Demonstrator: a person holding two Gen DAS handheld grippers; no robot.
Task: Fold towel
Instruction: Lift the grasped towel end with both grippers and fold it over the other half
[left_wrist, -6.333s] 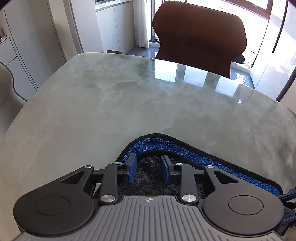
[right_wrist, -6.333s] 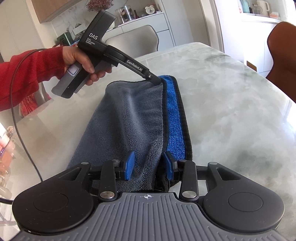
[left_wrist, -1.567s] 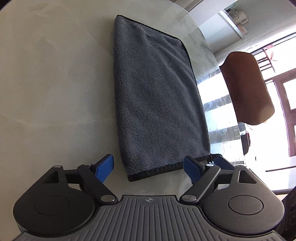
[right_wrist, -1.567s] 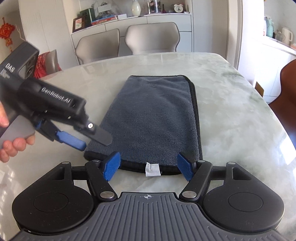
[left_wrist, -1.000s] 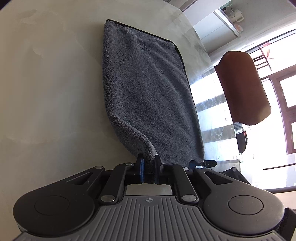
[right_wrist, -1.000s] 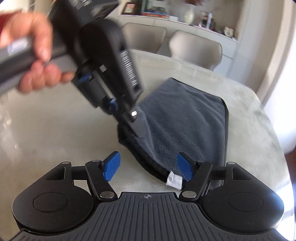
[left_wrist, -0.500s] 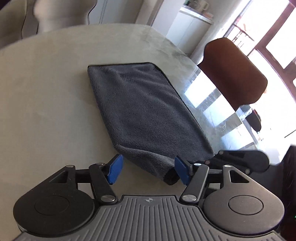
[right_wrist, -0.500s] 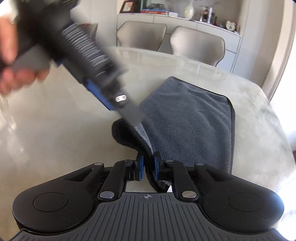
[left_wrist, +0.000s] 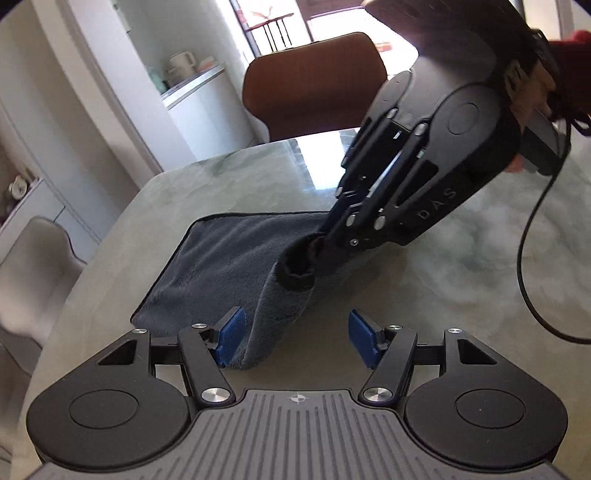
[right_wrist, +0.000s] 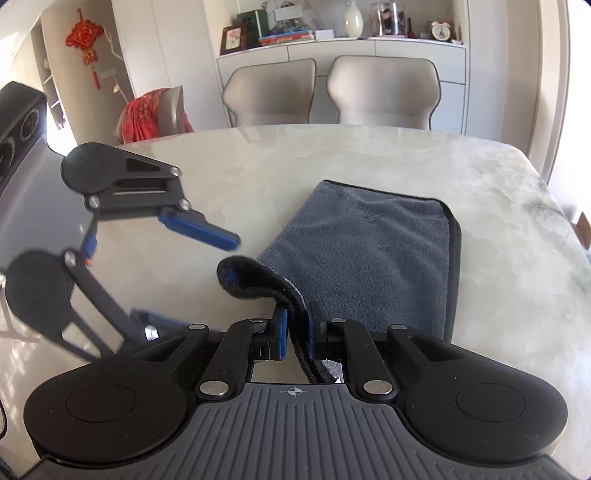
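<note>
In the left wrist view, your left hand-held gripper stands wide open, its jaws having just opened, with a raised fold of the towel next to its left pad and nothing pinched, while your right hand-held gripper comes in from the upper right and pinches the towel's near hem, lifting it off the surface. In the right wrist view, your right hand-held gripper is closed tight on the towel hem, the far part lying flat on the surface, and your left hand-held gripper hangs open at the left, clear of the cloth.
</note>
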